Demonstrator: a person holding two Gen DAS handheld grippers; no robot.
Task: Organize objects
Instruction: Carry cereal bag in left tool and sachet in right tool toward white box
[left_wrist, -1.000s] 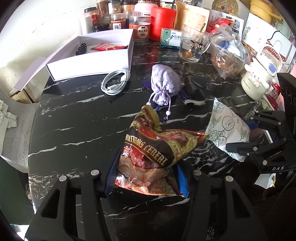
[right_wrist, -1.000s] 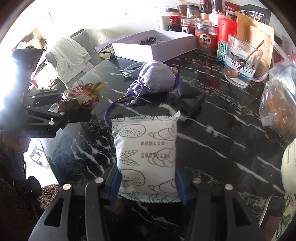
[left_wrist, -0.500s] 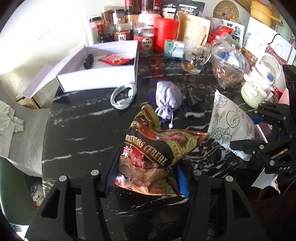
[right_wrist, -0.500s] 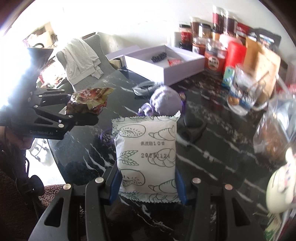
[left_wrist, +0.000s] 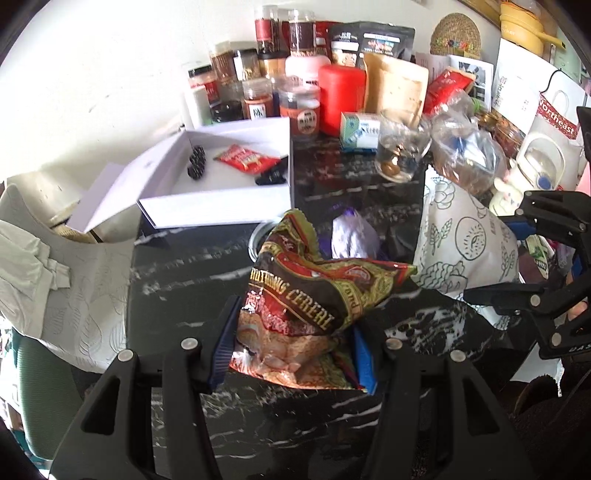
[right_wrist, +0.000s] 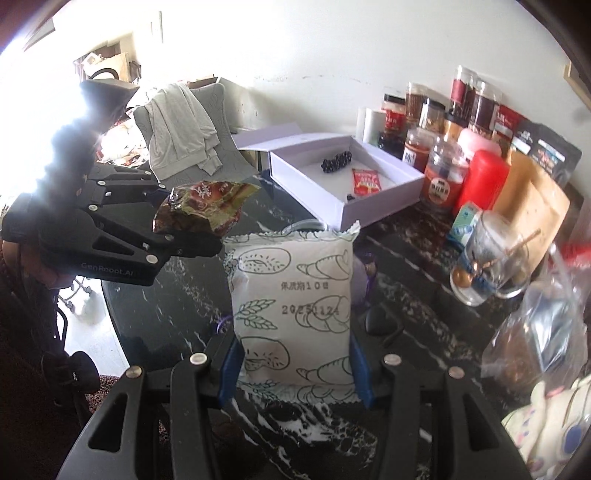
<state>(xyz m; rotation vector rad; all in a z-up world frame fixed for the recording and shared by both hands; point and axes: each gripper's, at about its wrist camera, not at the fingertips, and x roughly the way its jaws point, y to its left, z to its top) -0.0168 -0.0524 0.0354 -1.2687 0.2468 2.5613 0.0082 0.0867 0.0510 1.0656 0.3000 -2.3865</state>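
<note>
Left hand-held gripper (left_wrist: 291, 347) clamped on a brown snack packet (left_wrist: 314, 306), right hand-held gripper (right_wrist: 293, 369) on a white bread packet (right_wrist: 293, 306), both above the surface (left_wrist: 177, 295), presumably bound for the white box (left_wrist: 214, 199).

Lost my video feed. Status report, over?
Left claw shut on cereal bag. Right claw shut on white pouch. Both above the table. White box open ahead, purple sachet between.
</note>
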